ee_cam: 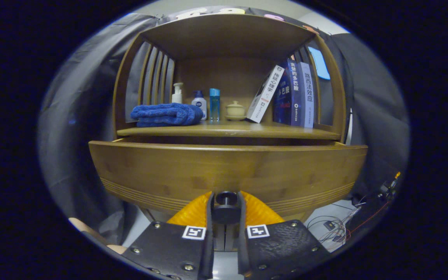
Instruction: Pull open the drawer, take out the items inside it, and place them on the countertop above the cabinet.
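Facing the wooden cabinet (228,50) head on, its open shelf bay takes up most of what I see. Below the bay, the drawer (228,171) front spans wide, a plain wood panel with grooved lines along its lower edge; it stands forward of the countertop (228,130) edge, so it looks pulled out a bit, can't tell how far. Inside of drawer hidden from here, items not visible.

On the countertop, right side: a row of books (298,95) standing upright, one white book (265,94) leaning tilted against them. Left side: a folded blue towel (166,115) lying flat near the front edge. Behind and just beside the towel: a white pump bottle (177,93), a white bottle with blue cap (199,103), a blue tube-shaped bottle (214,103). Between that and the leaning book, a small cream lidded jar (235,110) on a saucer.

My claw (226,202) is narrow, both fingers pressed on the dark round drawer knob (226,199) at the bottom centre of the drawer front, knob gripped between them.
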Motion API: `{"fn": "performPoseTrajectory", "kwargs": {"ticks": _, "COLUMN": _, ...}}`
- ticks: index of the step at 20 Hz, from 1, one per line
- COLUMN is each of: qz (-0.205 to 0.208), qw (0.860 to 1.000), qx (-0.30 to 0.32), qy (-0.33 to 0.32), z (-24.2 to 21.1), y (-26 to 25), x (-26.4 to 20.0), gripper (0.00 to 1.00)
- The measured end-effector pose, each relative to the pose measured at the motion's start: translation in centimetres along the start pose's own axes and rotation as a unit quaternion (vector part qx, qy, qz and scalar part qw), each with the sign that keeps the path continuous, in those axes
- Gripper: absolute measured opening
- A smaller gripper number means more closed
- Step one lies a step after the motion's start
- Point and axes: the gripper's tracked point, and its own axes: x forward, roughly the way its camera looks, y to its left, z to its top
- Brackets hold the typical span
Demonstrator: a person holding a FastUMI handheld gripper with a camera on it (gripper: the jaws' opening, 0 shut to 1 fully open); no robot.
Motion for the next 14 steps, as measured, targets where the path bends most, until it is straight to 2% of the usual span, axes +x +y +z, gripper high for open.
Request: {"fn": "performPoseTrajectory", "kwargs": {"ticks": 14, "qz": 0.014, "qw": 0.999, "qx": -0.004, "qy": 0.033, "z": -2.6, "y": 0.0, "x": -7.5, "gripper": 0.24}}
